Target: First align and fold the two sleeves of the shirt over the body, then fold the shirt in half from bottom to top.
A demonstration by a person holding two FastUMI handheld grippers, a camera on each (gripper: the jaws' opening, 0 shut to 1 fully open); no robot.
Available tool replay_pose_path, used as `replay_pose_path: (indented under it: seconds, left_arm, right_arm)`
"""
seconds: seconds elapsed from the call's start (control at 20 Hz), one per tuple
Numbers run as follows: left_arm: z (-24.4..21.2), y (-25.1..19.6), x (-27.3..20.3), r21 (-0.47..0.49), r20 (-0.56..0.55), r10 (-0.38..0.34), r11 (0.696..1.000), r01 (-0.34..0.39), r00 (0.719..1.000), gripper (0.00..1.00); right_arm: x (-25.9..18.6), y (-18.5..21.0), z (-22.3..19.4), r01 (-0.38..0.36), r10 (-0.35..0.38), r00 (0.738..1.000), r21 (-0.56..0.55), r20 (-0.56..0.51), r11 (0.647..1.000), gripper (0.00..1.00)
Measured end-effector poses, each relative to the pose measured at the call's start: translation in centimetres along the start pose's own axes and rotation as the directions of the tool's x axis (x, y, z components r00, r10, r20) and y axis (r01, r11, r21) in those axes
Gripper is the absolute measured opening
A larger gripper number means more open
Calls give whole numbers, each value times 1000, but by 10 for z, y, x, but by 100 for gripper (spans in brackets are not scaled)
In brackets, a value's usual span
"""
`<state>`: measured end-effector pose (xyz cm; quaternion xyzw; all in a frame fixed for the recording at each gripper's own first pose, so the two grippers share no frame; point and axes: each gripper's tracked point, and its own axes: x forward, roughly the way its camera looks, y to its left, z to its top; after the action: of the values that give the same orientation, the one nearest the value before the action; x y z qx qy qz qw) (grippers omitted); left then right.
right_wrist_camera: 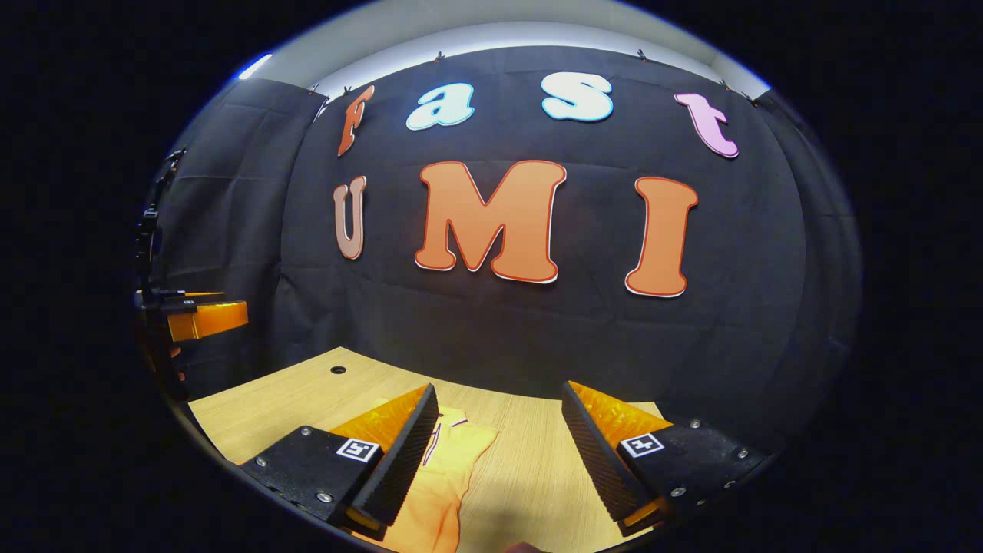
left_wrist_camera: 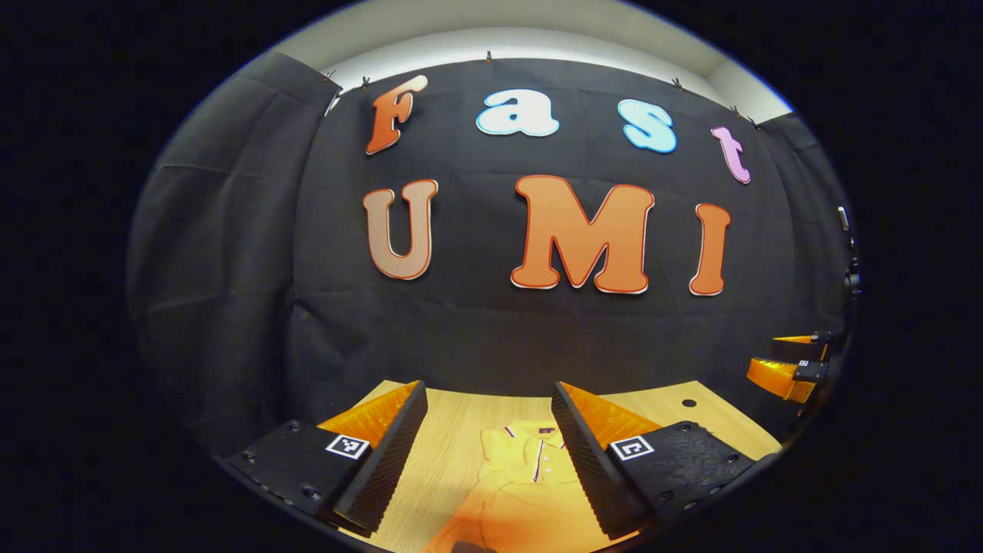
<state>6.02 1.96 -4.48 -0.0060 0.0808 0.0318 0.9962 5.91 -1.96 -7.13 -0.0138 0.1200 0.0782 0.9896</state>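
Your left gripper (left_wrist_camera: 488, 430) has its jaws spread wide with nothing between them, and it is raised above the table (left_wrist_camera: 453, 445) with the fingers aimed toward the back wall. Your right gripper (right_wrist_camera: 498, 430) is the same: jaws apart, holding nothing, raised over the wood.

Between your left fingers you look down on the shirt (left_wrist_camera: 530, 476), a yellow polo lying flat on the table. Its collar (left_wrist_camera: 530, 432) is at the far end, toward the black cloth wall (left_wrist_camera: 491, 322), and the button placket runs from the collar toward you, so the shirt's long axis runs from you toward the wall, collar away. In the right gripper view the shirt (right_wrist_camera: 449, 468) lies to the left of centre, partly behind your left-hand finger there, with one shoulder and short sleeve (right_wrist_camera: 472, 438) spread onto the bare wood between the fingers.

Much of the garment is cut off. The hem and lower body run out of the bottom of both views, and the fingers cover the shirt's sides in the left gripper view, so you cannot tell there how the sleeves lie. The far sleeve in the right gripper view is hidden behind the finger.

At the right edge of the left gripper view you can see your right gripper (left_wrist_camera: 795, 361), well off from the shirt. At the left edge of the right gripper view, your left gripper (right_wrist_camera: 196, 315) shows. A round hole (left_wrist_camera: 689, 402) sits in the tabletop near its far right corner.
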Motion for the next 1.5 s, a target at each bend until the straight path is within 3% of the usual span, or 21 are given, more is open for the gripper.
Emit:
replay_pose_path:
  seconds: [0.15, 0.3, 0.5, 0.65, 0.8, 0.95, 1.1, 1.2, 1.5]
  left_arm:
    - [19, 6, -30, -15, 106, 9, 1000, -7, 994, 98]
    - [33, 6, -52, 69, 203, -22, 998, 8, 979, 98]
    - [-25, -4, -65, 149, 25, -104, 984, 99, 994, 98]
    - [-64, 5, -71, 118, -120, -93, 987, 107, 988, 99]
    - [-88, 23, -80, 159, -190, -53, 984, 84, 980, 99]
    - [-135, 21, -93, 148, -329, -83, 979, 138, 941, 99]
    - [-186, 22, -102, 97, -461, -99, 982, 161, 882, 96]
    - [-214, 27, -112, 64, -540, -92, 987, 149, 837, 99]
    - [-277, 43, -129, 3, -679, -84, 993, 117, 729, 100]
  right_arm:
    - [-13, 0, 14, 9, -9, 999, -1, 44, 1000, 98]
    - [-26, 3, 18, 38, -38, 997, 3, 73, 999, 98]
    - [-38, 14, -4, 46, -46, 999, -3, 25, 999, 98]
    - [-49, 18, -36, 44, -44, 997, 6, -68, 999, 97]
    - [-62, 22, -67, 42, -38, 988, 23, -151, 999, 97]
    - [-78, 36, -103, 15, 5, 968, 75, -252, 997, 97]
    - [-93, 46, -139, -7, 45, 936, 109, -350, 994, 97]
    - [-105, 61, -170, -43, 117, 884, 171, -452, 984, 97]
    - [-134, 70, -237, -47, 133, 777, 154, -615, 987, 98]
